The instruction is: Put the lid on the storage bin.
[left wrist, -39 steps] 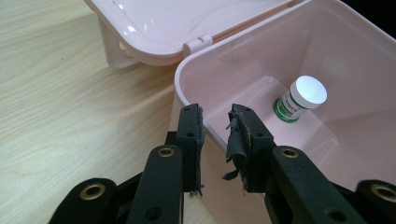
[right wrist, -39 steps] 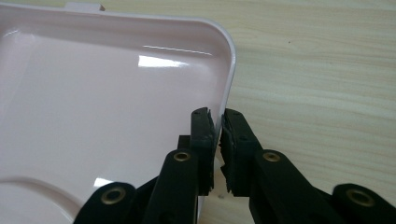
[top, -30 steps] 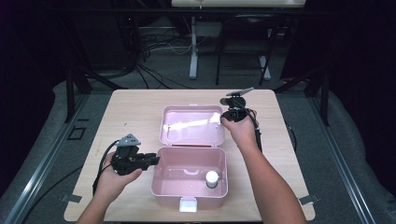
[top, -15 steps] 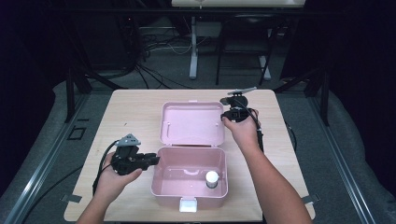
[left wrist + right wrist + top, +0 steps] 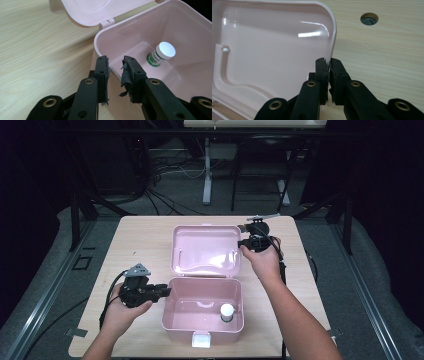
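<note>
- Pink box (image 5: 202, 312) sits open near the tabletop's front edge, lid (image 5: 205, 251) leaning back.
- Right tongs (image 5: 328, 65) are clamped on the lid's right edge.
- Left tongs (image 5: 115, 65) straddle the box's left wall, jaws apart.

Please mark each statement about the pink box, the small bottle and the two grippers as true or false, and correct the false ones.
1. The pink box stands open, with its lid tilted back. True.
2. A small bottle with a white cap stands inside the box. True.
3. The right gripper has its jaws pinched on the lid's edge. True.
4. The left gripper holds the bottle. False: its jaws straddle the box's near wall with a gap between them, and the bottle stands apart, deeper in the box.
5. The bottle's label is red. False: it is green and white.
6. The box sits on a glass table. False: the table is light wood.
</note>
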The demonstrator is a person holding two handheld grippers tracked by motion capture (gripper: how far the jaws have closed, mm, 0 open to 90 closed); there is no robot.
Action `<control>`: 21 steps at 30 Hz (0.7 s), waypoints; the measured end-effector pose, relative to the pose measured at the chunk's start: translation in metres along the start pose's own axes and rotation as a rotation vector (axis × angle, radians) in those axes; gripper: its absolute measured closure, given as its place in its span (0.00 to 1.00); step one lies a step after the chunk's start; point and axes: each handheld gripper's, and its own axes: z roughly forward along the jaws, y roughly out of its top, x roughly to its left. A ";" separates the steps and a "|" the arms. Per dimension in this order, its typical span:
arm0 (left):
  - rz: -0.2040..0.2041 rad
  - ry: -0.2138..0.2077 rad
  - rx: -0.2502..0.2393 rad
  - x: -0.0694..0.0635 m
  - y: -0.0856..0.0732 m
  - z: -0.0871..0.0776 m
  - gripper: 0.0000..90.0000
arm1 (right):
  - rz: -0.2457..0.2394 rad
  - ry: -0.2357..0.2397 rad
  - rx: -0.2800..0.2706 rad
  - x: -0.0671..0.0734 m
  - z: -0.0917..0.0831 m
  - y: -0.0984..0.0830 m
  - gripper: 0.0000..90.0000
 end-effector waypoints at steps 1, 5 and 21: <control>0.000 0.000 0.000 0.000 0.000 0.000 0.82 | -0.004 0.002 -0.003 0.000 -0.002 0.000 0.95; 0.000 0.002 0.000 0.000 0.000 0.000 0.82 | -0.011 0.010 -0.024 0.001 -0.007 -0.001 0.96; -0.003 0.001 -0.002 0.000 0.000 0.000 0.82 | -0.049 0.016 -0.070 0.006 -0.023 -0.006 0.96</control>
